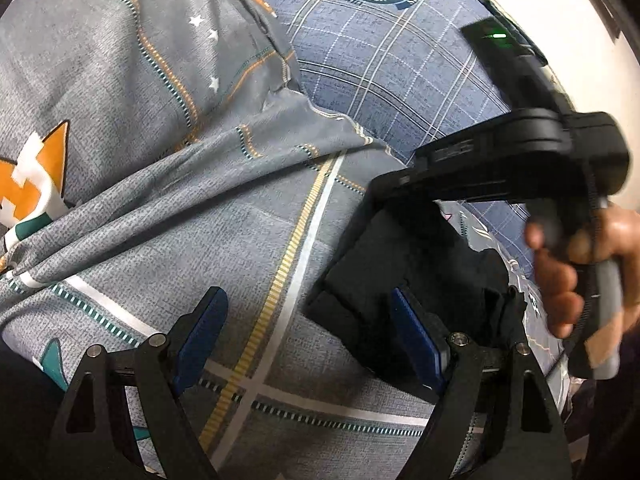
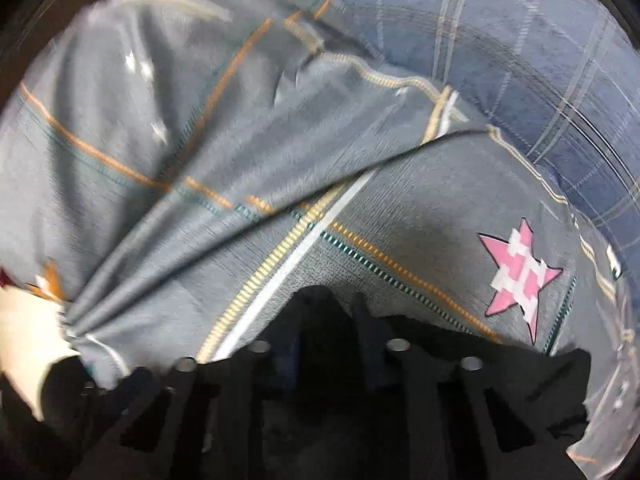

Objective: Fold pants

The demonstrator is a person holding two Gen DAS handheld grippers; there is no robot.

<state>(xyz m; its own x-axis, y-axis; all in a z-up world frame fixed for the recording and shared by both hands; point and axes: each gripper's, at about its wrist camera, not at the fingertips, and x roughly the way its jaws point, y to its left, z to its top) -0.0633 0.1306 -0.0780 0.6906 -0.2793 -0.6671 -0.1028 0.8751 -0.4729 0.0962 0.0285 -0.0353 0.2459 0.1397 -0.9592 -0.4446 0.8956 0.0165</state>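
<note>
The black pants hang as a dark bunch at the right of the left wrist view, over the grey patterned bedding. My left gripper is open, its blue pads wide apart, with grey bedding showing between them. The right pad lies against the pants. The right gripper body is held by a hand above the pants. In the right wrist view my right gripper is shut on the black pants, which drape over its fingers.
A grey quilt with stripes and stars covers the bed, with folds running across it. A blue plaid pillow lies behind it. A pink star print is on the quilt. The operator's hand grips the right handle.
</note>
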